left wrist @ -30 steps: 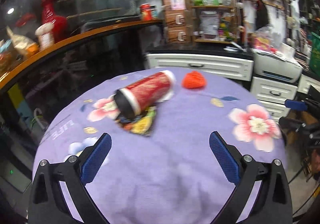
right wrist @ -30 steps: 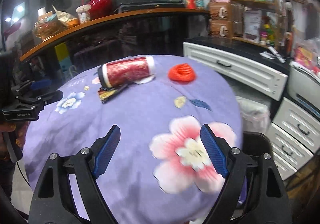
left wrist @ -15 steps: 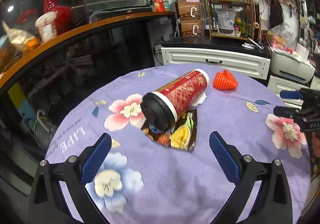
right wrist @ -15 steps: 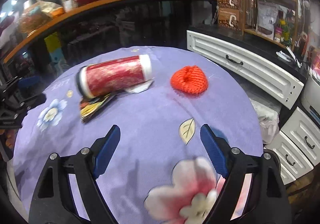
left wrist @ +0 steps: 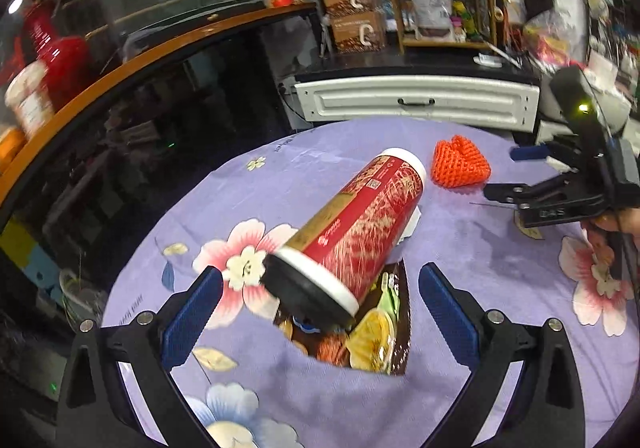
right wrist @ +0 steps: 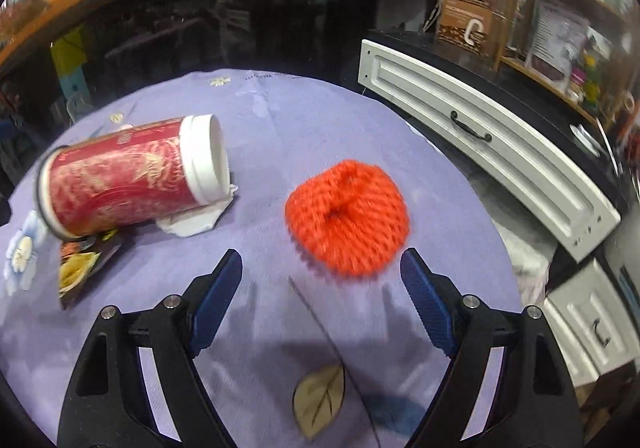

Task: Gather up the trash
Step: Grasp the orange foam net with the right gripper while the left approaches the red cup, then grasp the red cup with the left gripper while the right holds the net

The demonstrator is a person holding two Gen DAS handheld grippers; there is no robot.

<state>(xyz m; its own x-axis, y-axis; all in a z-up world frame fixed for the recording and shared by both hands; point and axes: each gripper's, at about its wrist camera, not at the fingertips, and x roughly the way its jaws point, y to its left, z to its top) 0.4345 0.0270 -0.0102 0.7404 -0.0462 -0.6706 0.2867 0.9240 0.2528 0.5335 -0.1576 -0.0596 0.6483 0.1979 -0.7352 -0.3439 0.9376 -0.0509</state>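
Reaching for two pieces of trash at once on the purple flowered tabletop (right wrist: 304, 120).

Both jaws stand wide with nothing between them. The left hand-held gripper (left wrist: 320, 318) lines up on the red cylindrical canister with white rims and a black cap (left wrist: 352, 240), which lies on its side mid-table, cap end nearest, so the spread jaws could straddle its width. It rests partly on a flattened dark snack wrapper printed with yellow fruit (left wrist: 372, 340), with a scrap of white paper (right wrist: 192, 222) under its far end. The right hand-held gripper (right wrist: 322, 292), its jaws having just narrowed a little, faces the crumpled orange foam-net fruit sleeve (right wrist: 348, 216), which sits to the right of the canister and just beyond the fingertips; it looks soft, light and easily squashed.
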